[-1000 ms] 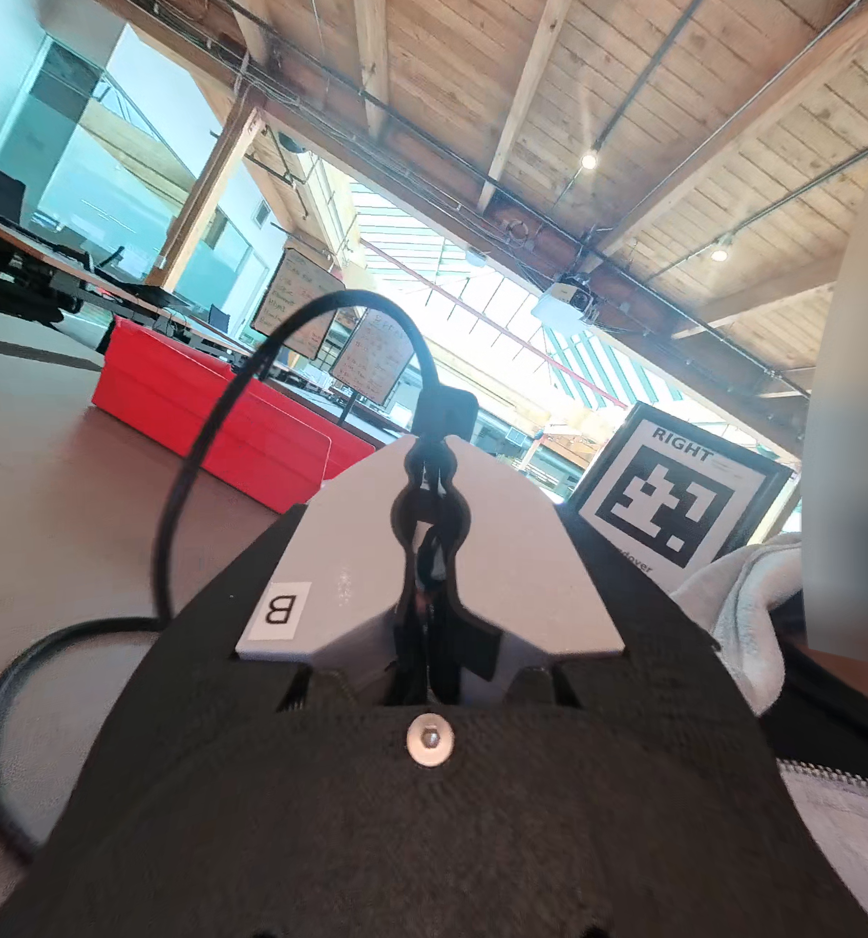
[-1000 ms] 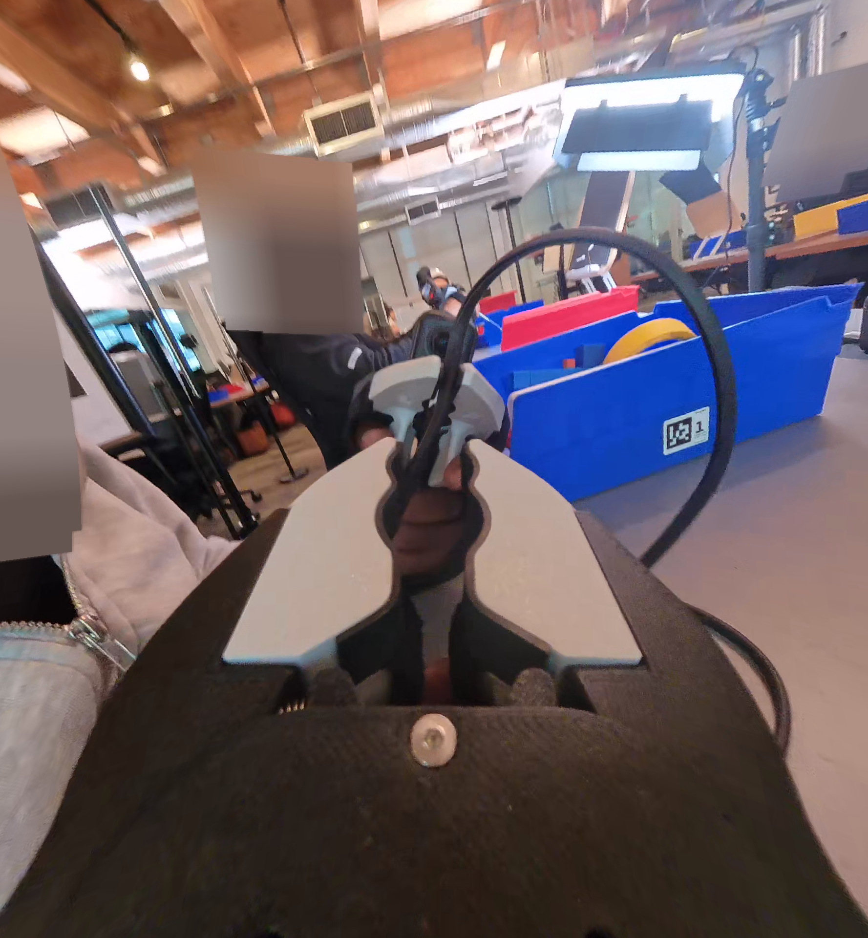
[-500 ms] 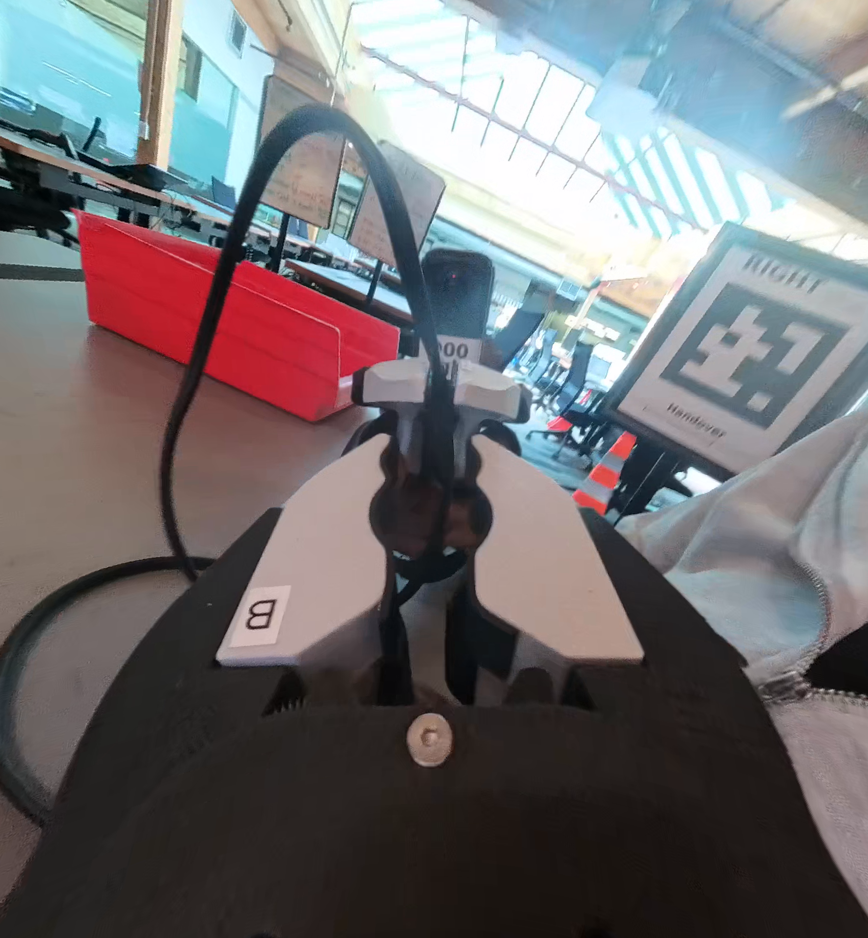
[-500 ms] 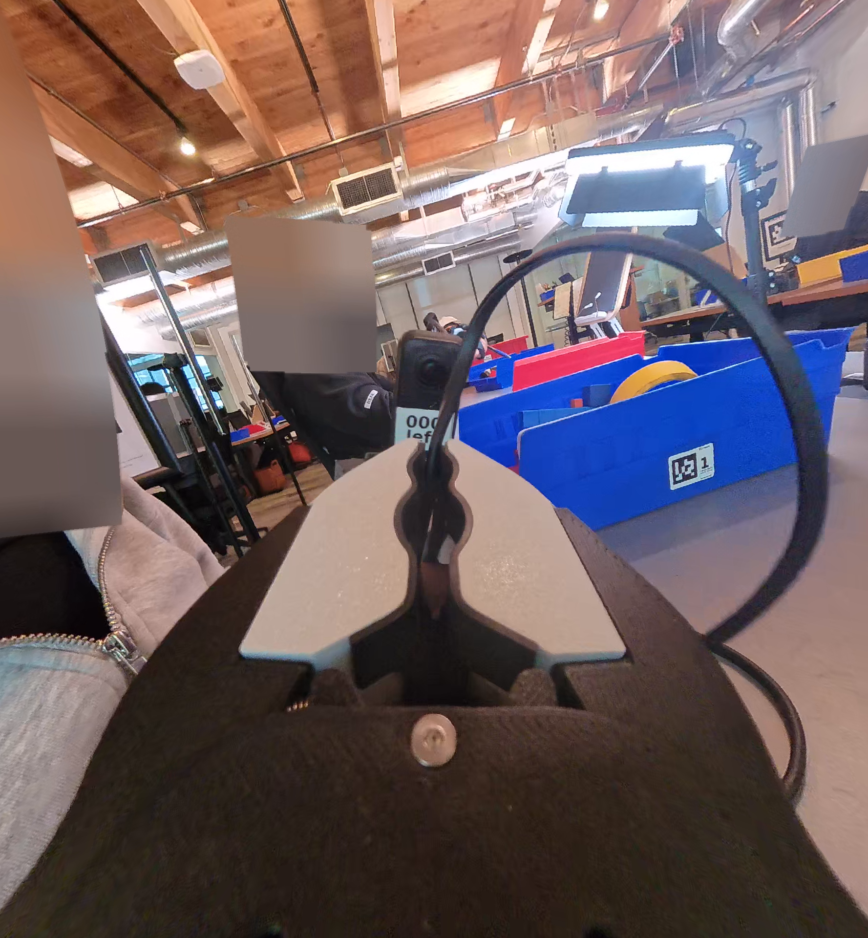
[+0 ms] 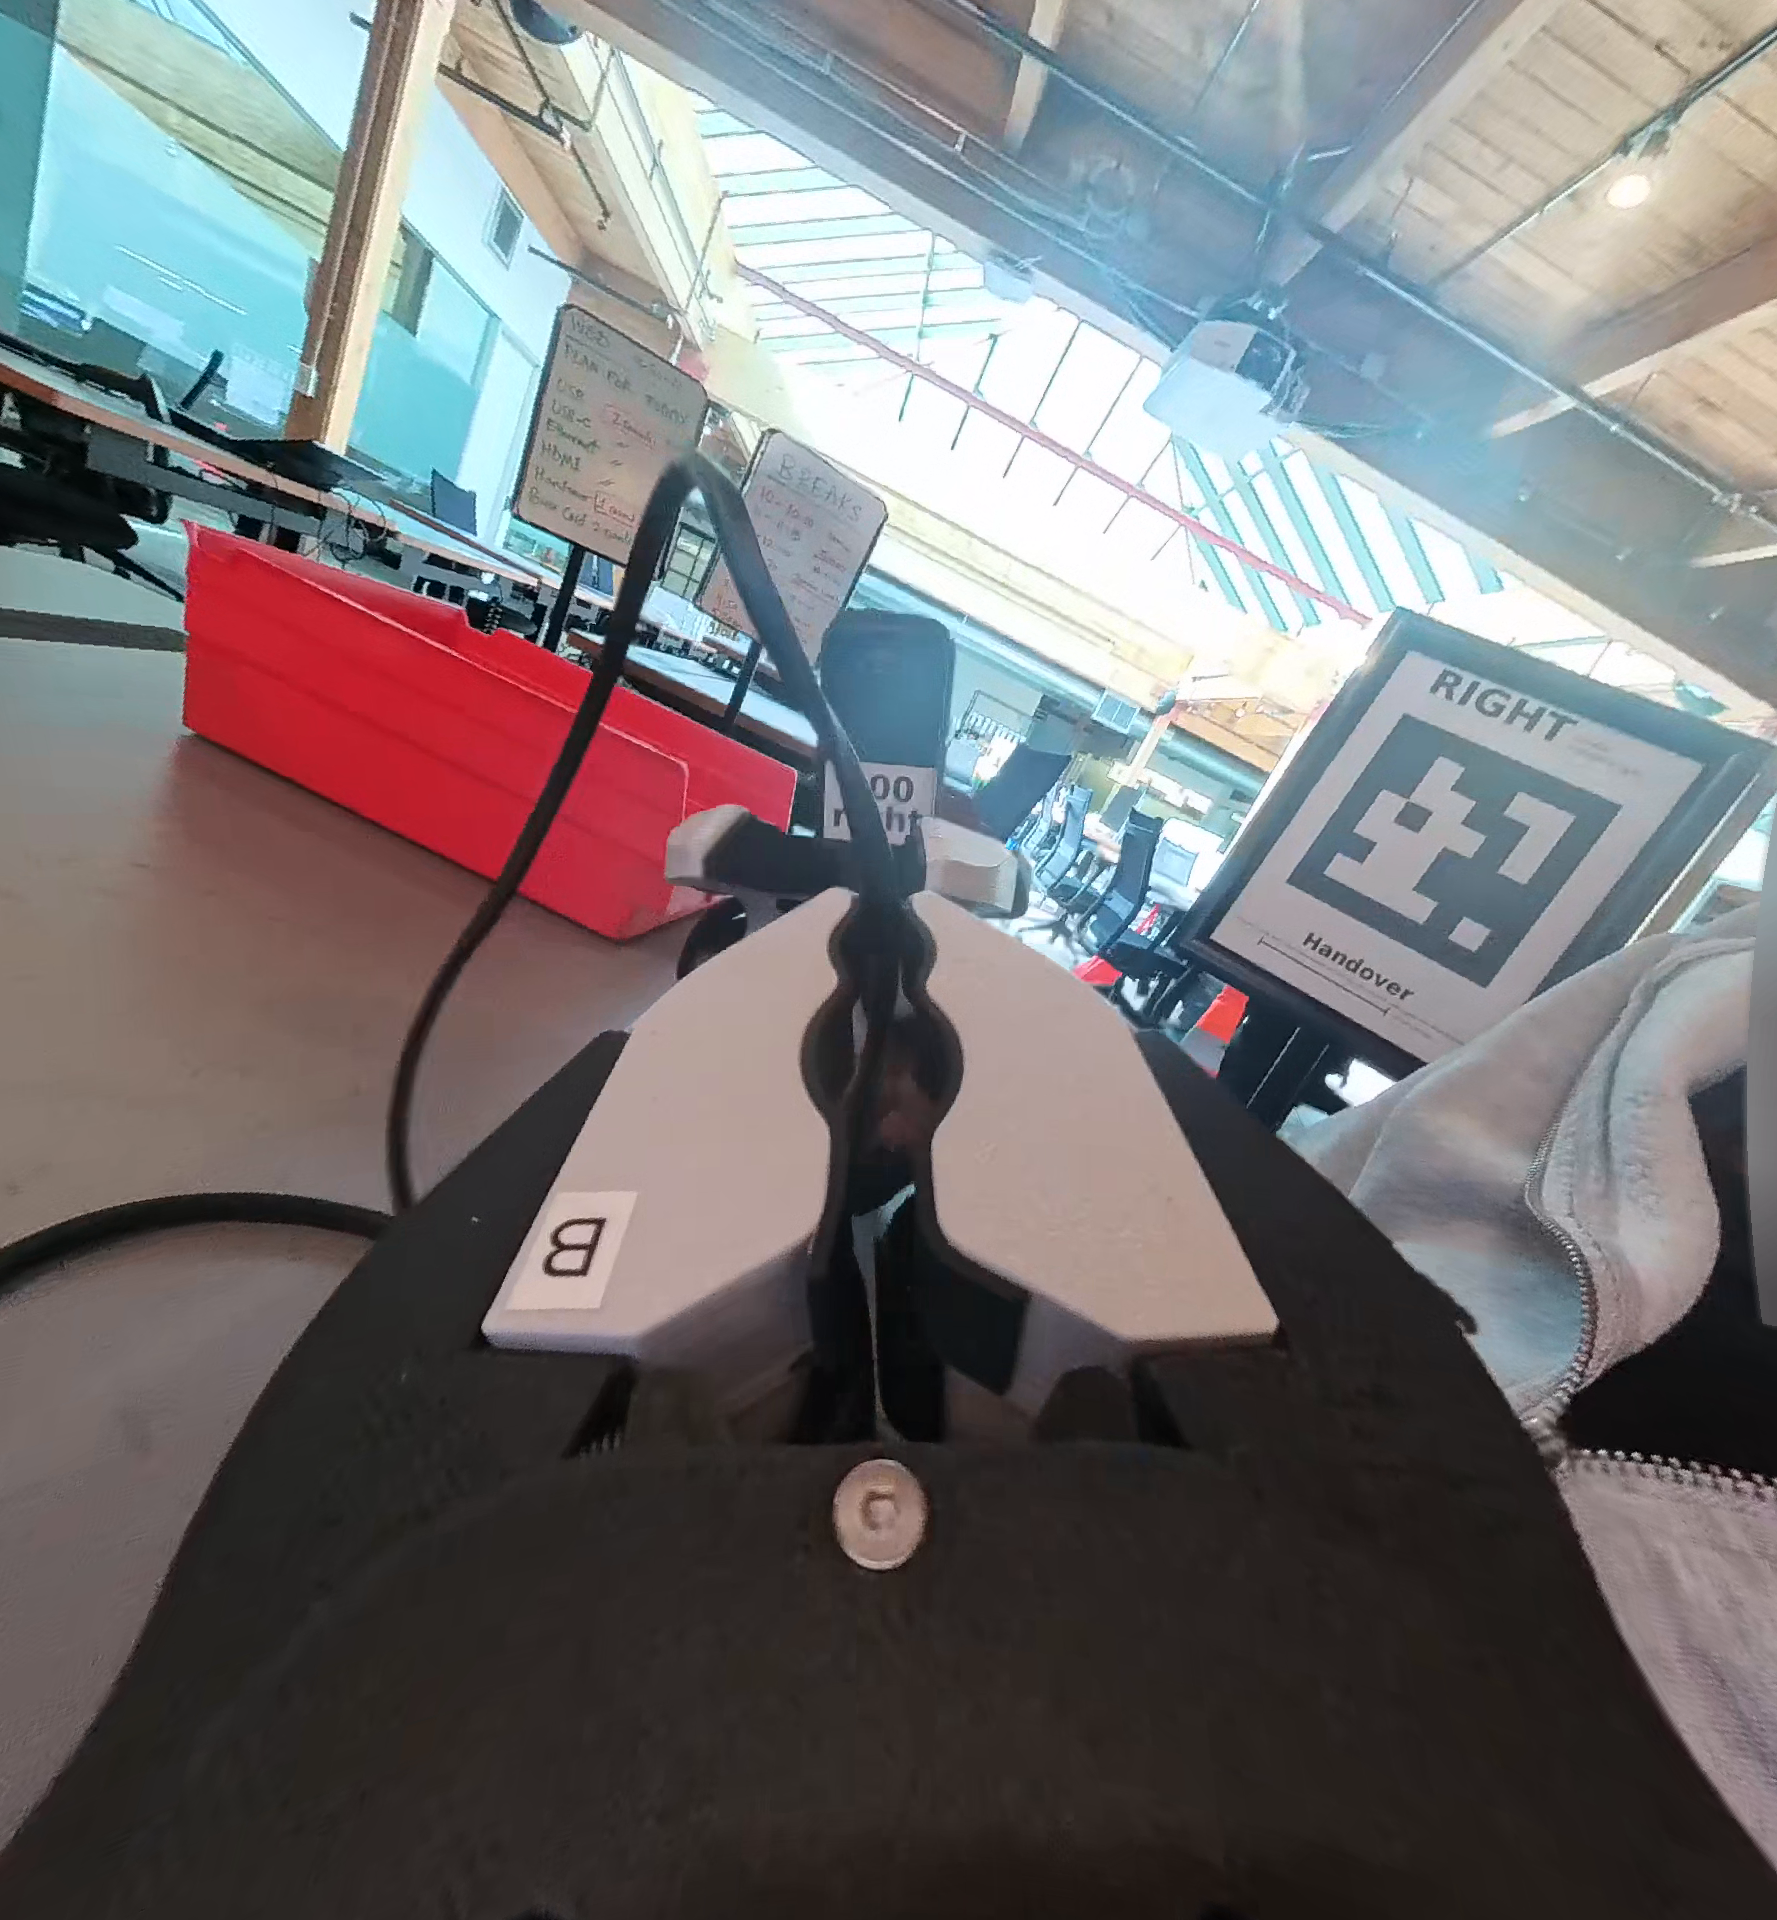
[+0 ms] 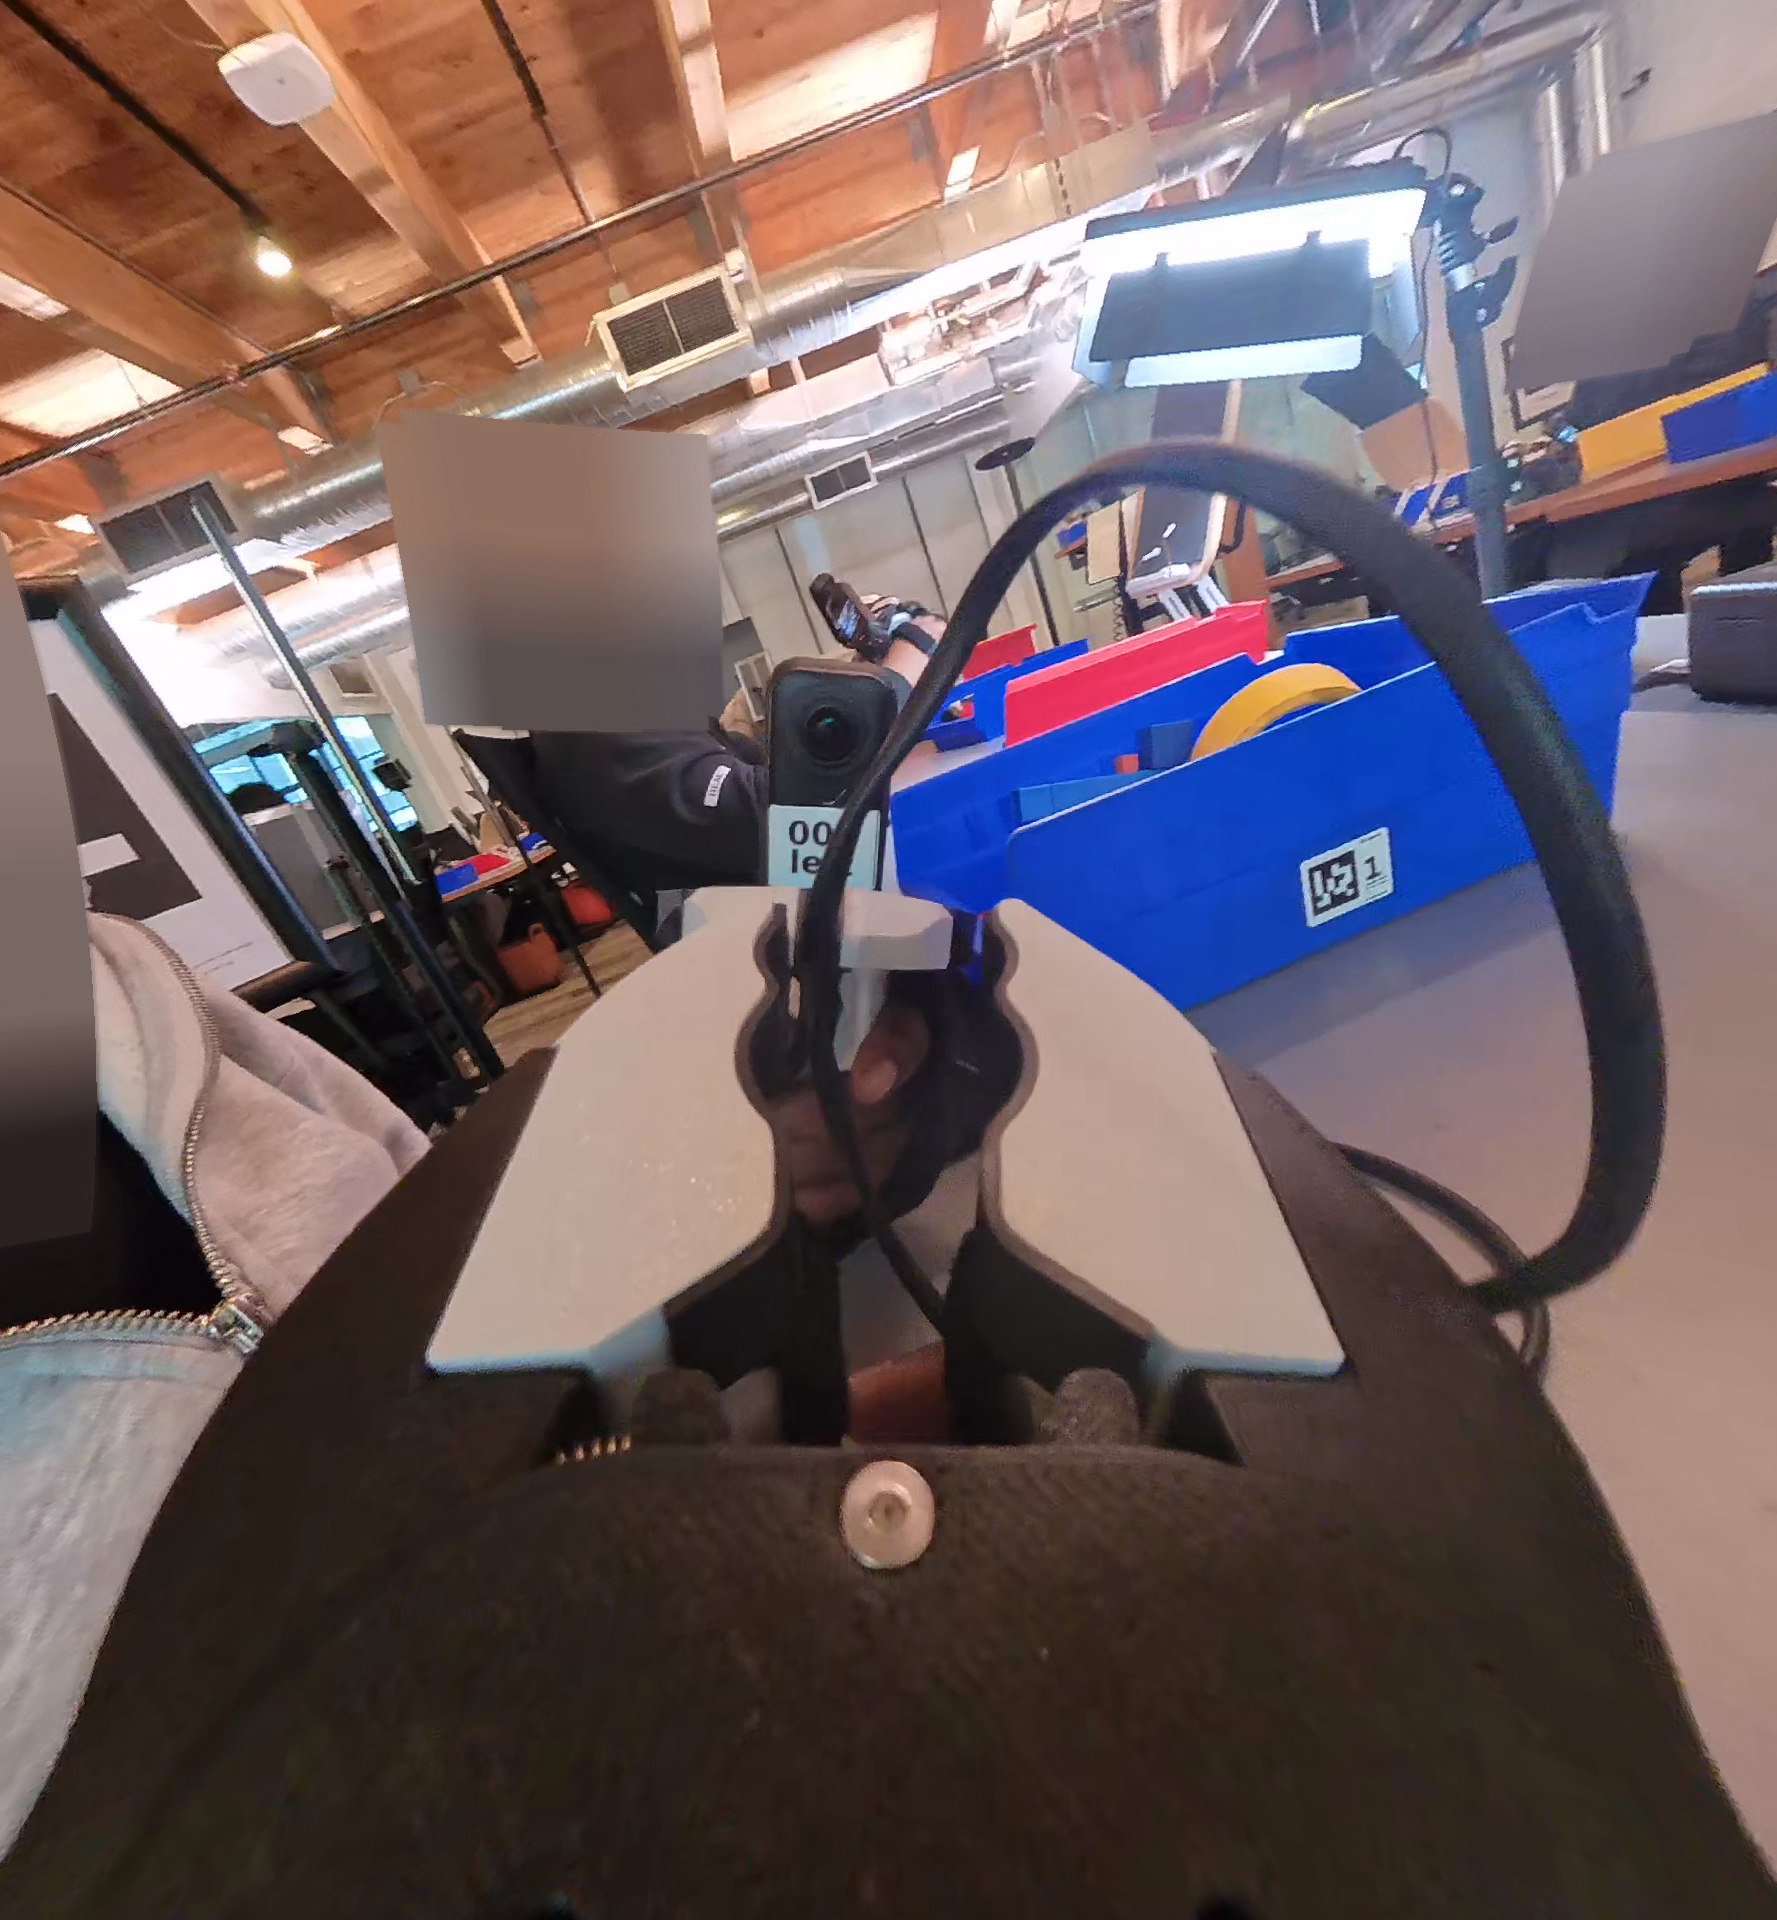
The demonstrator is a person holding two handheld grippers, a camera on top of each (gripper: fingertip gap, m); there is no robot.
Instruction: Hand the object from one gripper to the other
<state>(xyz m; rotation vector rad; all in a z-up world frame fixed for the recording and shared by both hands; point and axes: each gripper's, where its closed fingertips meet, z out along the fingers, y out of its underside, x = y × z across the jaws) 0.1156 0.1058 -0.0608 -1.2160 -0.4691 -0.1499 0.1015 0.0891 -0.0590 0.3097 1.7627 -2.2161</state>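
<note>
The left claw (image 5: 879, 920), two pale grey wedge-shaped plastic fingers on a black textured body, is pressed narrow around a thin black rubber-sheathed cable (image 5: 551, 790), which is pinched in the scalloped slot between the fingers. From that pinch the cable rises in a tight arch above the claw, then falls on the left side to the matte grey-brown tabletop (image 5: 136, 987), where it curves away across the surface. Just past the left claw's tips, in the left wrist view, the right claw (image 5: 842, 868) faces it nose to nose, its grey fingers spread to either side of the cable and a black camera standing above them. In the right wrist view the right claw (image 6: 884, 930) stands wide, with a clear gap between its grey fingers (image 6: 1123, 1143); the cable (image 6: 1549, 831) passes down through that gap, though whether it touches either finger cannot be told. Beyond the gap the left claw (image 6: 842, 935) shows end-on, with its own black camera above it. The cable then sweeps in a large loop up and to the right before dropping to the tabletop (image 6: 1486, 1039). A red plastic bin (image 5: 427, 727) sits on the tabletop to the left in the left wrist view, and a framed black-and-white marker board (image 5: 1466, 842) stands to the right. A blue plastic bin (image 6: 1227, 831) holding a yellow tape roll (image 6: 1268, 701) sits behind the loop in the right wrist view. A light grey zipped sleeve (image 5: 1590, 1174) lies at the frame edge.
</note>
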